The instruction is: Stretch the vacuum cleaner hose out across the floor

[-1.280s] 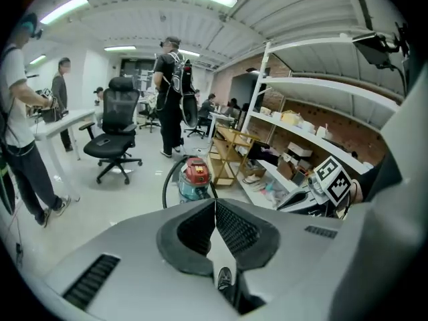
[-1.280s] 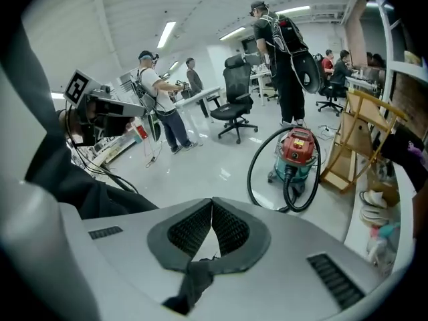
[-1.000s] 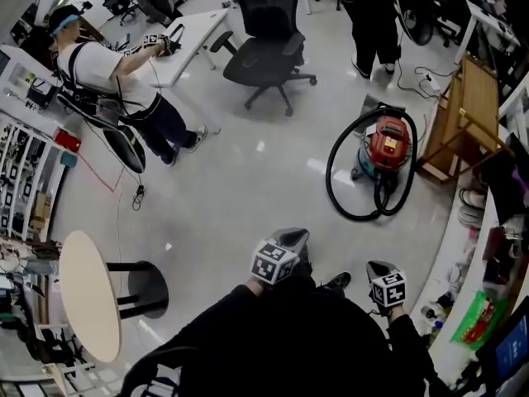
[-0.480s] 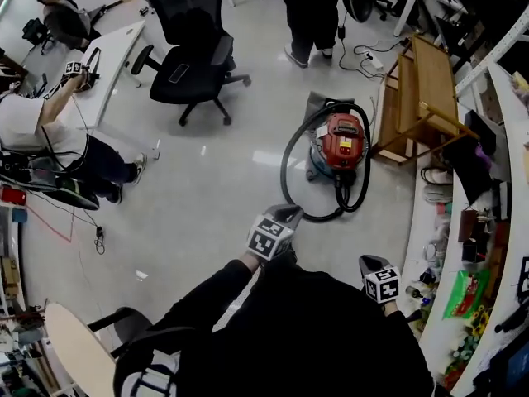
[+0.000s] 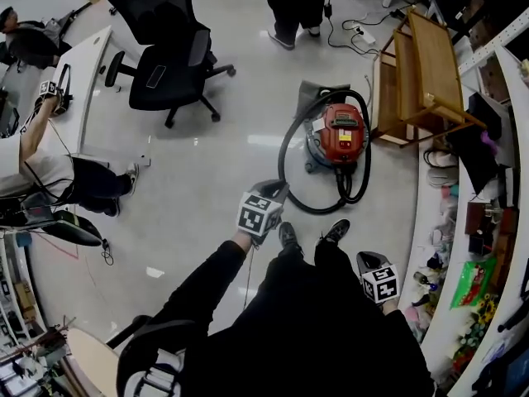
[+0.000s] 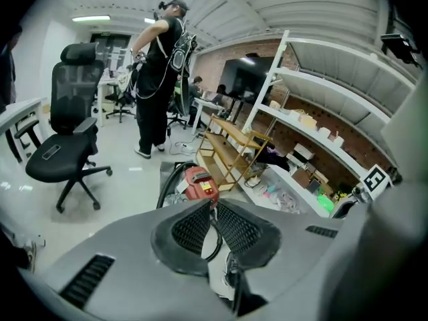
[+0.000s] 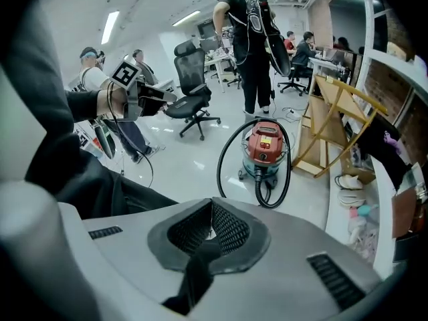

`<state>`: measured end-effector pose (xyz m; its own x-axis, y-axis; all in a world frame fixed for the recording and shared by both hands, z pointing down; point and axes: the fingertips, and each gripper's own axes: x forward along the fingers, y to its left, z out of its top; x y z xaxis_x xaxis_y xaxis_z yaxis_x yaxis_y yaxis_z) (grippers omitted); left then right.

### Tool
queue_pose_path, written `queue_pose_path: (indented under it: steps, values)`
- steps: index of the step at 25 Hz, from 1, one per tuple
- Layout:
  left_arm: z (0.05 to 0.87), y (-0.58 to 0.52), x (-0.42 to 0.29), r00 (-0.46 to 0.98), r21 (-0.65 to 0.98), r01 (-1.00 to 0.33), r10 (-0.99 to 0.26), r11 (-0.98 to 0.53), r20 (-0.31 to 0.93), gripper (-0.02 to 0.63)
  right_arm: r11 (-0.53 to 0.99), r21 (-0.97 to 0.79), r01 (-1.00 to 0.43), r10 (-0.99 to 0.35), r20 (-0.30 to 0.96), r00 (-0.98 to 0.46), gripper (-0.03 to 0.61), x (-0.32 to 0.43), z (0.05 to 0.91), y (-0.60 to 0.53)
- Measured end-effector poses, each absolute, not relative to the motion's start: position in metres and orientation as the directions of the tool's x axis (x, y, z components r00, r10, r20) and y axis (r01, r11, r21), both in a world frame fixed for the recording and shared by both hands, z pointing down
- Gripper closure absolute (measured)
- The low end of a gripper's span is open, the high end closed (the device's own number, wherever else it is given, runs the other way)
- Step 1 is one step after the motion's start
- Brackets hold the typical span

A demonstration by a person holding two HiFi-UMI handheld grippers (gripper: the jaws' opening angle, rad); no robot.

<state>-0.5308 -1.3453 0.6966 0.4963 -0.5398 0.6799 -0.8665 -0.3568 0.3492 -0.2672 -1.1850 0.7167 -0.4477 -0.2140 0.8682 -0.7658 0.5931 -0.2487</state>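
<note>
Red vacuum cleaner [image 5: 341, 135] upright on pale floor [image 5: 207, 180], just left of wooden rack [image 5: 421, 73]. Black hose [image 5: 282, 160] coiled in a loop round the cleaner's left and near sides, not stretched out. Left gripper [image 5: 275, 188] near the loop's lower left edge, not touching it; jaws clenched together, nothing between them. Right gripper [image 5: 365, 257] on the near side of the cleaner, well apart from the hose; jaws likewise clenched, empty. Black office chair [image 5: 161, 64] well to the cleaner's left. Standing person's legs [image 5: 291, 7] beyond the cleaner.
</note>
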Motion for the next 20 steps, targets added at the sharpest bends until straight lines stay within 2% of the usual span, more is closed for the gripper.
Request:
queue_pose_path:
  steps: [4, 10, 16, 20]
  values:
    - [0.72, -1.363, -0.529, 0.474, 0.389, -0.88, -0.488, -0.272, 0.733, 0.584, 0.606, -0.305, -0.735, -0.181, 0.847, -0.501, 0.563, -0.275, 0.736, -1.218]
    - [0.72, -1.399, -0.524, 0.365, 0.292, -0.93, -0.499, -0.221, 0.786, 0.584, 0.655, -0.397, -0.643, -0.112, 0.79, -0.602, 0.563, -0.283, 0.763, -1.272]
    - [0.748, -1.459, -0.535, 0.271, 0.166, -0.957, -0.538, -0.237, 0.798, 0.583, 0.621, -0.473, -0.625, -0.043, 0.776, -0.63, 0.563, -0.268, 0.805, -1.297]
    - [0.816, -1.512, -0.54, 0.291, 0.15, -0.941, -0.497, -0.304, 0.818, 0.557, 0.564, -0.474, -0.676, -0.039, 0.803, -0.595, 0.563, -0.256, 0.841, -1.308]
